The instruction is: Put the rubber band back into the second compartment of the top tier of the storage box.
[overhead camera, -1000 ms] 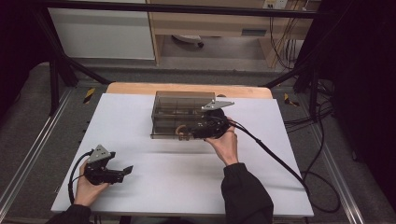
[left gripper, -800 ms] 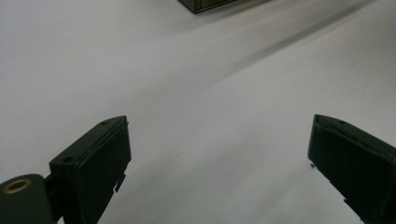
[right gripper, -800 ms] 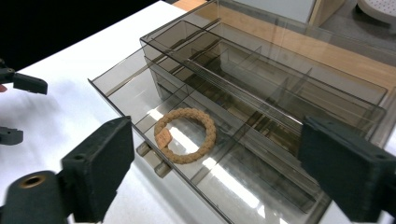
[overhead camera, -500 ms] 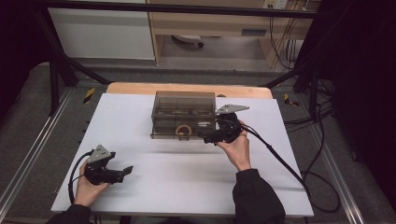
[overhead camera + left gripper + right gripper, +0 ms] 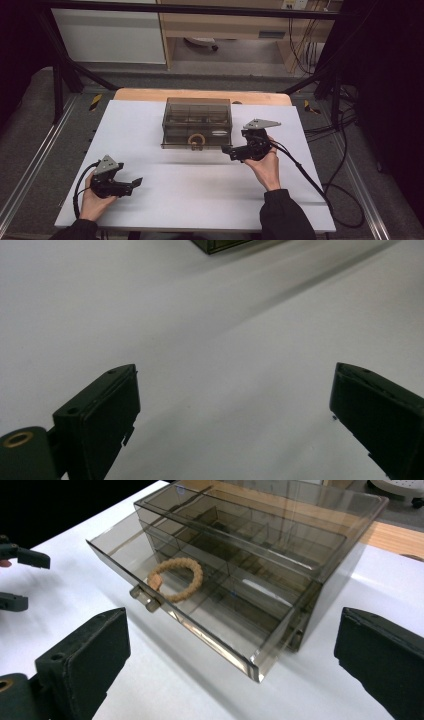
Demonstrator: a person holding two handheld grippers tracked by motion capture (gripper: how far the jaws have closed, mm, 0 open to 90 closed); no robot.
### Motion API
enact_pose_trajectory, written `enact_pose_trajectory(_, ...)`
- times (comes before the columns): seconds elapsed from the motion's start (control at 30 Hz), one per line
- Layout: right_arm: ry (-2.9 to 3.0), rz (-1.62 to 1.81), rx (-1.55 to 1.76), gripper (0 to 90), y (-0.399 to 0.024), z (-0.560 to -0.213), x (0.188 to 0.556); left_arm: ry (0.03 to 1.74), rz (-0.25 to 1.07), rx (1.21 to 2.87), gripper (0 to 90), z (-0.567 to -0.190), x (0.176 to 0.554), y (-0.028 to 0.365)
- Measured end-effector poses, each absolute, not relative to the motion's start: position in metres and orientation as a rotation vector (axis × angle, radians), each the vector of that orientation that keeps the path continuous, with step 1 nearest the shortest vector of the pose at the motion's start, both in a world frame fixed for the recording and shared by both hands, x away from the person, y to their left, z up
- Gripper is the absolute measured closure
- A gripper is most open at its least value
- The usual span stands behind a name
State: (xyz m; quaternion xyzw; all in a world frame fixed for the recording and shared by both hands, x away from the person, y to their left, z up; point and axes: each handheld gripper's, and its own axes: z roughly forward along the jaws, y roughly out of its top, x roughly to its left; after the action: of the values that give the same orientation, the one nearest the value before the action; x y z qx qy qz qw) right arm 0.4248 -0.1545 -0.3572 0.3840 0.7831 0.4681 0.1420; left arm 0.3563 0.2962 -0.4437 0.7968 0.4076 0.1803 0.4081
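Open drawer [image 5: 196,141] juts out; table [image 5: 150,125] otherwise free.

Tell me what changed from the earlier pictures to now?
The right gripper drew back from over the clear drawer box toward the table's right side, its jaws just opening, with nothing between them. A beaded bracelet now lies in the pulled-out drawer. The left gripper stayed at the near left, open, and the box stayed put.

A: What's ahead of the left gripper [image 5: 235,405]?
B: Bare white table [image 5: 210,340]; its jaws stand wide apart with nothing between them.
A: Anything farther off?
B: A corner of the box [image 5: 225,245], at the top edge.
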Motion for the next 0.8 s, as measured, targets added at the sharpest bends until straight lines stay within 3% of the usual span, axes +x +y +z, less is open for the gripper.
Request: enact_pose_trajectory(0.8, 2.264, 1.334, 1.145, 0.9, -0.201, -0.390, 0.399, 1.023, 0.454, 2.014, 5.3, -0.444, 0.356, 0.295)
